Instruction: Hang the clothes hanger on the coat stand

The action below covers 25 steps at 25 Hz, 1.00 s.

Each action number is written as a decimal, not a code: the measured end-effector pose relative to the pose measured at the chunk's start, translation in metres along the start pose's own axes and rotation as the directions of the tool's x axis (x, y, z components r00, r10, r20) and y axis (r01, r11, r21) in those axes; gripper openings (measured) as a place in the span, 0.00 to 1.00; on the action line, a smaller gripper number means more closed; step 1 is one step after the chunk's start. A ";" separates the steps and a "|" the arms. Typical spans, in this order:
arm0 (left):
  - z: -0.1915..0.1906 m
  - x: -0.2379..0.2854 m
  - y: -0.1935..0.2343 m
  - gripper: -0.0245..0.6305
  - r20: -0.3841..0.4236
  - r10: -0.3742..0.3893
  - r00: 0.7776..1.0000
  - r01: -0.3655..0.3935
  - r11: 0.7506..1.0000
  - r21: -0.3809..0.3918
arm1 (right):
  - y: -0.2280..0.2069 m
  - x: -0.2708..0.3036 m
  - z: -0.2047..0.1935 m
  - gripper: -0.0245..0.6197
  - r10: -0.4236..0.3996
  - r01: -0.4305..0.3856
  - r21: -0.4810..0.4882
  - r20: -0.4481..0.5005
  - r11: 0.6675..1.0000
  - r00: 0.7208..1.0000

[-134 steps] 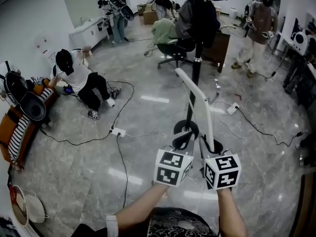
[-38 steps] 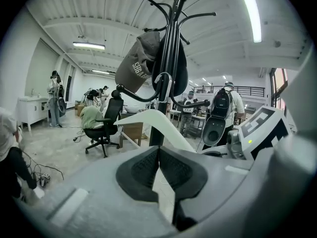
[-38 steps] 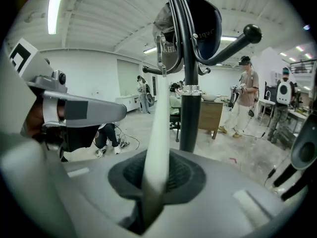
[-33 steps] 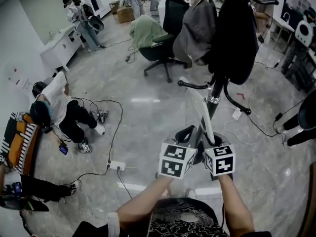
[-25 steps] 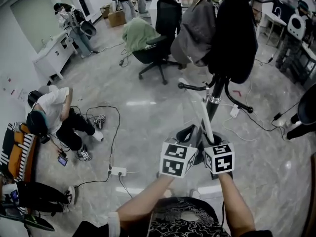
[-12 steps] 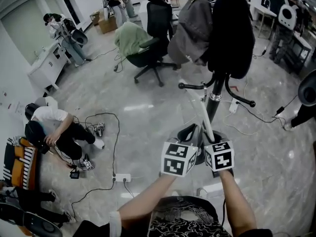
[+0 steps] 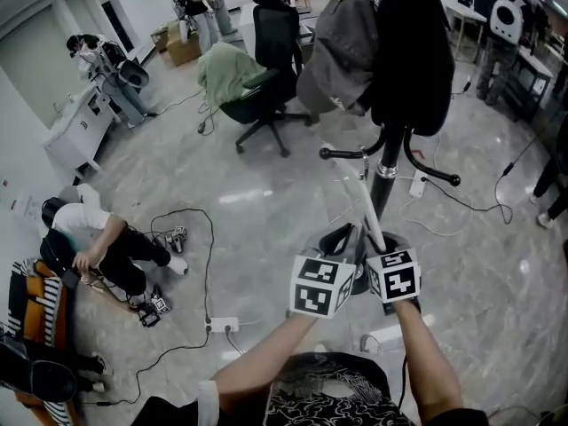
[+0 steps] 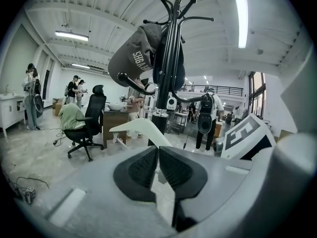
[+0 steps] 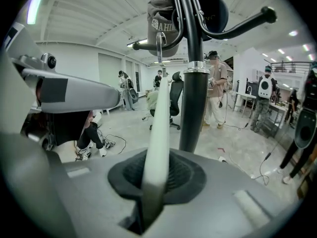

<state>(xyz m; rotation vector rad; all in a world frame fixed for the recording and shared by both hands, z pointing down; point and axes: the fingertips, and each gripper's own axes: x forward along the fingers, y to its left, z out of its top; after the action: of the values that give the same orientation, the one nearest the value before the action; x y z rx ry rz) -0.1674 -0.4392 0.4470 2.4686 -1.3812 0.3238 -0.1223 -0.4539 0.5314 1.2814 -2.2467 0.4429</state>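
Clothes hanger (image 7: 359,198): white.
Coat stand (image 7: 382,193): black.
Cap (image 8: 136,53): grey, white letters.
Floor (image 7: 257,211): grey marble, pale veins.
Office chair (image 7: 273,34): black.
Left hand-held gripper (image 7: 339,234): black pads, cube of black-and-white squares.

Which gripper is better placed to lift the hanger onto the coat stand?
Probably the right gripper: it clamps the hanger along its length, lined up right beside the coat stand pole. The left gripper also holds it, but sits further aside from the pole.
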 end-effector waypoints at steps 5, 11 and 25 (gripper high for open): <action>-0.004 0.000 0.004 0.05 -0.005 -0.011 1.000 0.011 1.000 -0.002 | 0.002 0.003 -0.001 0.12 -0.011 0.011 0.010 -0.005 1.000 1.000; -0.011 -0.001 0.009 0.05 -0.020 -0.026 0.999 0.026 1.000 -0.002 | 0.005 0.006 -0.005 0.12 -0.026 0.026 0.012 -0.017 1.000 1.000; -0.020 -0.009 0.015 0.05 -0.022 -0.049 0.999 0.048 0.999 -0.015 | 0.010 0.006 -0.013 0.12 -0.062 0.063 0.027 -0.029 0.998 0.998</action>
<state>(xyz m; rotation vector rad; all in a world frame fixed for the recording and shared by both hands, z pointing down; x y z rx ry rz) -0.1862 -0.4323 0.4646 2.4749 -1.3077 0.3291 -0.1303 -0.4467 0.5453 1.3472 -2.1781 0.4675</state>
